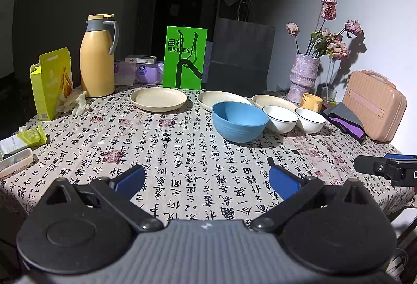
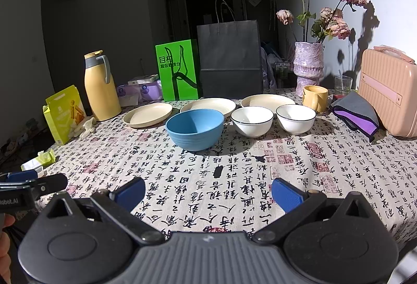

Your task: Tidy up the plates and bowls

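Crockery is laid out in two rows toward the far edge of the desk [image 2: 338, 179], which is covered by a cloth printed with calligraphy. At the far left corner a yellow carton [image 2: 65, 114] and a yellow thermos jug [image 2: 100, 86] are seen, with a green card [image 2: 177, 70] and a dark paper bag [image 2: 230, 60] standing along the far edge behind the dishes. In the back row three cream plates are set side by side: the left plate [image 2: 147, 114], the middle plate [image 2: 208, 105] and the right plate [image 2: 267, 101]. Just in front of them three bowls are lined up: the blue bowl [image 2: 195, 129] at the left, then the first white bowl [image 2: 252, 121] and the second white bowl [image 2: 295, 118], each apart from its neighbour and all upright. Behind the second white bowl a yellow mug [image 2: 315, 98] is placed, near a purple vase [image 2: 308, 67] of dried flowers. At the far right corner a folded grey and purple cloth [image 2: 355, 114] is leaned against a pink case [image 2: 388, 93].

The left gripper [image 1: 207, 181] is held over the near edge of the desk, its blue fingers [image 1: 130, 181] spread wide with nothing between them. The right gripper [image 2: 208, 192] is held beside it over the same edge, its fingers [image 2: 286, 194] likewise spread wide and empty. Both are kept well apart from the bowls.
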Tool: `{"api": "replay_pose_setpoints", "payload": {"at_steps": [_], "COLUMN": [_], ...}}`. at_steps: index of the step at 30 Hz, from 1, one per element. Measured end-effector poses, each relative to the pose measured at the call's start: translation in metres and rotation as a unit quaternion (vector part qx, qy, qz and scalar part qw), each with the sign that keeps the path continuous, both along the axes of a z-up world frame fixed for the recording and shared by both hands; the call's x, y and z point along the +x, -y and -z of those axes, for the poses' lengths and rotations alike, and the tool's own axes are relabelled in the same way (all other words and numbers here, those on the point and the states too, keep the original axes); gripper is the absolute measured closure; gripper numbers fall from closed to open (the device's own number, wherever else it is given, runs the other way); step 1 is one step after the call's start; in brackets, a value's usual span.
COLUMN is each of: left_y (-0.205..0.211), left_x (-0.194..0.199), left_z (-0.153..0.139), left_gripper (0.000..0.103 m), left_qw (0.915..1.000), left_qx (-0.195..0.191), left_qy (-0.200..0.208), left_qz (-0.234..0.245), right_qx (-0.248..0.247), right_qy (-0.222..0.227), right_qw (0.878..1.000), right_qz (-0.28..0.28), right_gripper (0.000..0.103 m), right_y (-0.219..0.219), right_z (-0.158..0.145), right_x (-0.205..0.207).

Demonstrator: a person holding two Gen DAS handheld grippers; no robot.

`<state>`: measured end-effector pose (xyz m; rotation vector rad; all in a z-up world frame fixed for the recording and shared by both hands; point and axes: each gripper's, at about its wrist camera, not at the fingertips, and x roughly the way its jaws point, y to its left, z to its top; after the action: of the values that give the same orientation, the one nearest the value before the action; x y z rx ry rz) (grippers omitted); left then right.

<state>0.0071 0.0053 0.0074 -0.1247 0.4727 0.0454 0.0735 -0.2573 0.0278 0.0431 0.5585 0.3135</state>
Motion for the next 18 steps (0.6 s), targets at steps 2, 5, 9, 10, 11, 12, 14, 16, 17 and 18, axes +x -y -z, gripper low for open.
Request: {"api": "replay_pose_setpoints", "payload": {"at_steps": [2,5,9,10,11,12,14,16,17,18], "left_y": [0.000,-0.001,-0.004,-0.006,-0.006,-0.007,-0.009,-0.009,-0.009,-0.010], "left_x": [0.000,0.001,0.006,0.008,0.010,0.011,0.014,0.016,0.017,0.018], "left_z": [0.000,-0.001,-0.004,-0.005,-0.004,-0.003,-0.003,-0.004,-0.004,-0.004], "left_gripper": [0.000,0.000,0.000,0.000,0.000,0.000,0.000,0.000,0.000,0.000], "left_qw": [1.0000,1.0000,1.0000,1.0000,1.0000,0.9999,0.9999,0.9999,0.9999,0.9999], "left_qx": [0.000,0.000,0.004,0.004,0.004,0.004,0.005,0.005,0.004,0.005], "left_qy": [0.000,0.000,-0.001,-0.001,-0.002,-0.002,-0.003,0.000,0.001,0.001], "left_qz": [0.000,-0.001,-0.004,-0.006,-0.008,-0.009,-0.011,-0.013,-0.013,-0.014], "right_qx": [0.000,0.003,0.008,0.009,0.010,0.011,0.013,0.014,0.014,0.015], "right_qy": [0.000,-0.001,-0.003,-0.005,-0.006,-0.006,-0.010,-0.014,-0.015,-0.016], "right_qw": [1.000,1.000,1.000,1.000,1.000,1.000,1.000,1.000,1.000,1.000], "right_qz": [0.000,-0.002,-0.003,-0.005,-0.006,-0.007,-0.011,-0.014,-0.015,-0.016], "right_gripper": [0.000,0.000,0.000,0.000,0.000,0.000,0.000,0.000,0.000,0.000], "right_y": [-0.001,-0.002,-0.003,-0.005,-0.006,-0.006,-0.008,-0.010,-0.011,-0.012], "right_z": [0.000,0.000,0.000,0.000,0.001,0.002,0.005,0.007,0.008,0.009], "right_x": [0.000,0.002,0.007,0.010,0.011,0.013,0.017,0.022,0.023,0.025]}}
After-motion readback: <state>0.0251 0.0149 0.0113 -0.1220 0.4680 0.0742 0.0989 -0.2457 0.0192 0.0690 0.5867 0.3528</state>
